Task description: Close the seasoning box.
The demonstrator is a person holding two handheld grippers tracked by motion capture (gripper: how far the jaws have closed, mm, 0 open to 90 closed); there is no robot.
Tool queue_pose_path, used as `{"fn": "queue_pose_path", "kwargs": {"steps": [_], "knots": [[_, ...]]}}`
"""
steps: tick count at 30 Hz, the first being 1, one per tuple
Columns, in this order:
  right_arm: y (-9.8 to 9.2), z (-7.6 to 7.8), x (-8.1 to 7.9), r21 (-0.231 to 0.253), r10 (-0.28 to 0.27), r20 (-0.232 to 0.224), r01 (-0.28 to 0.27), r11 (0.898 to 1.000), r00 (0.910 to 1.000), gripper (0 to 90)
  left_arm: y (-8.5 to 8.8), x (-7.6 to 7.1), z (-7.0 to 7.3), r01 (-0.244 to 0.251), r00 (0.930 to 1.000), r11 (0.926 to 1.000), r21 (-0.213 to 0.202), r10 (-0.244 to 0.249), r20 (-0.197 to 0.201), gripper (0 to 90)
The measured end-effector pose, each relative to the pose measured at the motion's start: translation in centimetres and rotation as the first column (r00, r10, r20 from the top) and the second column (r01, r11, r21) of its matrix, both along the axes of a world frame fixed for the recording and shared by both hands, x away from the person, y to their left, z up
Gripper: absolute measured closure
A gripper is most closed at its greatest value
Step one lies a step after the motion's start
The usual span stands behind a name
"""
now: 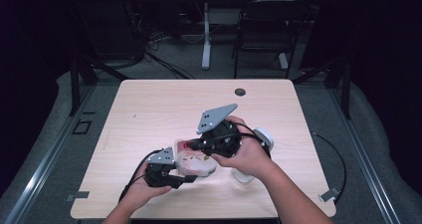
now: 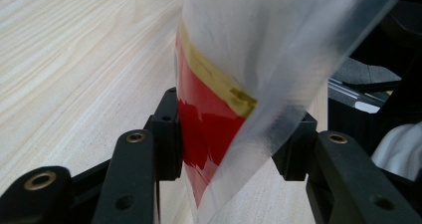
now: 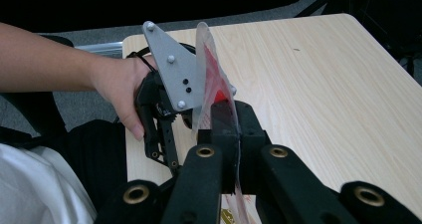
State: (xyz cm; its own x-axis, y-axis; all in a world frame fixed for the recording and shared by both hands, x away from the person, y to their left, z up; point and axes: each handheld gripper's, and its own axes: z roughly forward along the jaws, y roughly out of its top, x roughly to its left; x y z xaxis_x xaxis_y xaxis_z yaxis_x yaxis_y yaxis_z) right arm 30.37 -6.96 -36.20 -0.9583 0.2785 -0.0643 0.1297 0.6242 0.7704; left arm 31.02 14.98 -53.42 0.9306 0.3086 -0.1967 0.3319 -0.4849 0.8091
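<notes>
A clear plastic bag (image 1: 198, 160) with red and yellow markings is held up over the near middle of the table. My right gripper (image 1: 200, 147) comes from the right and is shut on the bag's upper edge (image 3: 214, 79); in the right gripper view its pads (image 3: 223, 119) pinch the film flat. My left gripper (image 1: 191, 178) reaches in from the lower left. In the left gripper view the bag (image 2: 239, 59) hangs between its black jaws (image 2: 234, 144), which stand well apart. The red part rests against one pad (image 2: 166, 134), and the film's other edge lies close to the opposite pad.
The light wooden table (image 1: 159, 104) has a cable hole (image 1: 240, 91) near its far edge. A white object (image 1: 264, 137) lies just right of the right hand, with another white piece (image 1: 244, 177) below it. A black chair (image 1: 263, 30) stands beyond the table.
</notes>
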Motion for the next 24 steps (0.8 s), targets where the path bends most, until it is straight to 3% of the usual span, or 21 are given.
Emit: {"fn": "queue_pose_path", "kwargs": {"steps": [17,24], "knots": [[-0.44,-0.16,0.21,0.028,0.004,-0.021,-0.003,1.000,0.9998,86.3,0.26,-0.23,0.21,-0.005,0.9999,0.9999,0.011,0.005,-0.010,59.7],[-0.78,-0.26,0.14,0.039,-0.008,-0.018,0.009,0.999,0.9998,81.4,0.33,-0.22,0.12,-0.012,0.9997,0.9990,0.043,0.013,-0.019,60.3]]}}
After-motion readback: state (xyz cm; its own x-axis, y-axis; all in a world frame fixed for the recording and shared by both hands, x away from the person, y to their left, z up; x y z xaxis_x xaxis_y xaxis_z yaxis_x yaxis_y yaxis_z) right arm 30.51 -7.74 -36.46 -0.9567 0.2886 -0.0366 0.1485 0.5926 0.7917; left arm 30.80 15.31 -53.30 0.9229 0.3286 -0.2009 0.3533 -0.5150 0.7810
